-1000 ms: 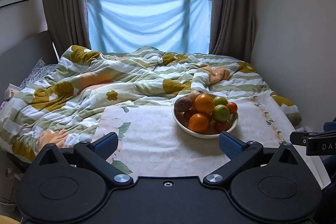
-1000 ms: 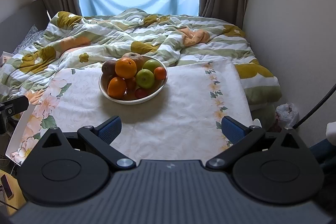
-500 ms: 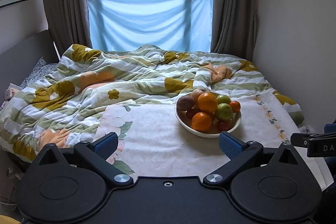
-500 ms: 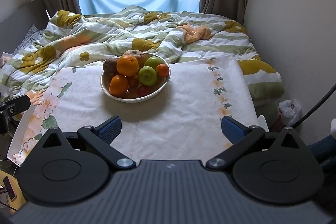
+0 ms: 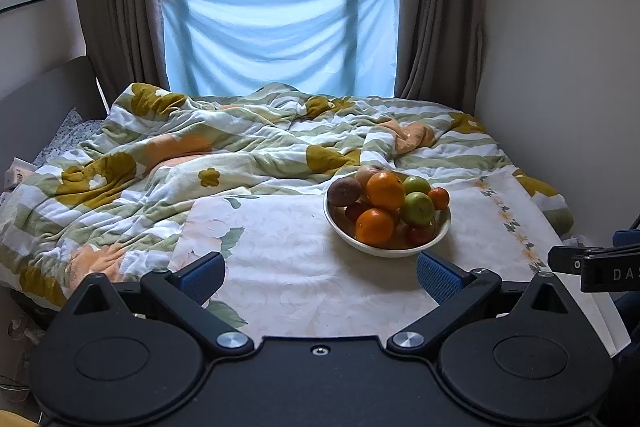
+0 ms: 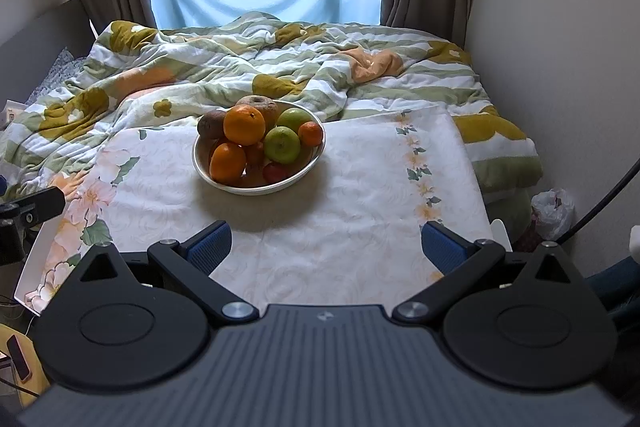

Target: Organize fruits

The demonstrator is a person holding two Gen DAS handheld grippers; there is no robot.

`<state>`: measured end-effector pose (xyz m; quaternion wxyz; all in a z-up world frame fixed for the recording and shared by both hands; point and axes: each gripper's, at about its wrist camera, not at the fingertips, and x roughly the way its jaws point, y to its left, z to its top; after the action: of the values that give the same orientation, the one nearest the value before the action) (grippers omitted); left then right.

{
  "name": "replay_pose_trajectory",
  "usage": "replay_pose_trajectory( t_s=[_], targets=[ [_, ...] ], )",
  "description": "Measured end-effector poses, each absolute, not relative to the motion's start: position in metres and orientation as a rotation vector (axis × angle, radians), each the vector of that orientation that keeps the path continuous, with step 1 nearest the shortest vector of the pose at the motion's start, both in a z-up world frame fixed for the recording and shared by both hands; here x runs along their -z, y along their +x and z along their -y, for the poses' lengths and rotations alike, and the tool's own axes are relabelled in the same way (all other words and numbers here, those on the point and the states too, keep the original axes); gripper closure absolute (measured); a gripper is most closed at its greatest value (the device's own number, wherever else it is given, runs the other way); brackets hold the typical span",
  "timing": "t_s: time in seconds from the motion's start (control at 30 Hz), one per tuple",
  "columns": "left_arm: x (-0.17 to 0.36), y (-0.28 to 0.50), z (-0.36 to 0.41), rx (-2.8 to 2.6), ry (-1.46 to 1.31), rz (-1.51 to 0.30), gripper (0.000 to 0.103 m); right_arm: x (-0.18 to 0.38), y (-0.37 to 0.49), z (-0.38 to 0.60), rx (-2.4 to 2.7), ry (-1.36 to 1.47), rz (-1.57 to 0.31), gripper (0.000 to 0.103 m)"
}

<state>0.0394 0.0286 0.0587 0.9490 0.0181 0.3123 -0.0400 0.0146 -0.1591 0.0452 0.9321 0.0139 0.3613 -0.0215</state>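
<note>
fruit heaped in the bowl, both tongs empty

the white bowl [image 6: 256, 187] stands on the floral-clothed worktop [image 6: 360, 227] before the bed, holding oranges [image 6: 244, 125], green apples [image 6: 282, 145] and other fruits. none lies loose on the cloth. left tongs [image 5: 318, 277] and right tongs [image 6: 326, 245] gape apart, near the bowl. this fits fruit already gathered, or a pile awaiting sorting.

Glossy white bowl [image 6: 256, 189], matt floral cloth [image 6: 360, 227], soft rumpled quilt [image 5: 160, 163], ribbed blue tong pads [image 6: 444, 245]
</note>
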Motion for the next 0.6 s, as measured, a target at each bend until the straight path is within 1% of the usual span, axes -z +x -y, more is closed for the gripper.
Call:
replay_pose_trajectory(
  t_s=[0.6],
  targets=[
    [-0.0514,0.0454,-0.0224,0.065,0.016,-0.659,0.000,-0.0451,0.0142,0.1674,0.050,0.021,-0.748,0.000]
  ],
)
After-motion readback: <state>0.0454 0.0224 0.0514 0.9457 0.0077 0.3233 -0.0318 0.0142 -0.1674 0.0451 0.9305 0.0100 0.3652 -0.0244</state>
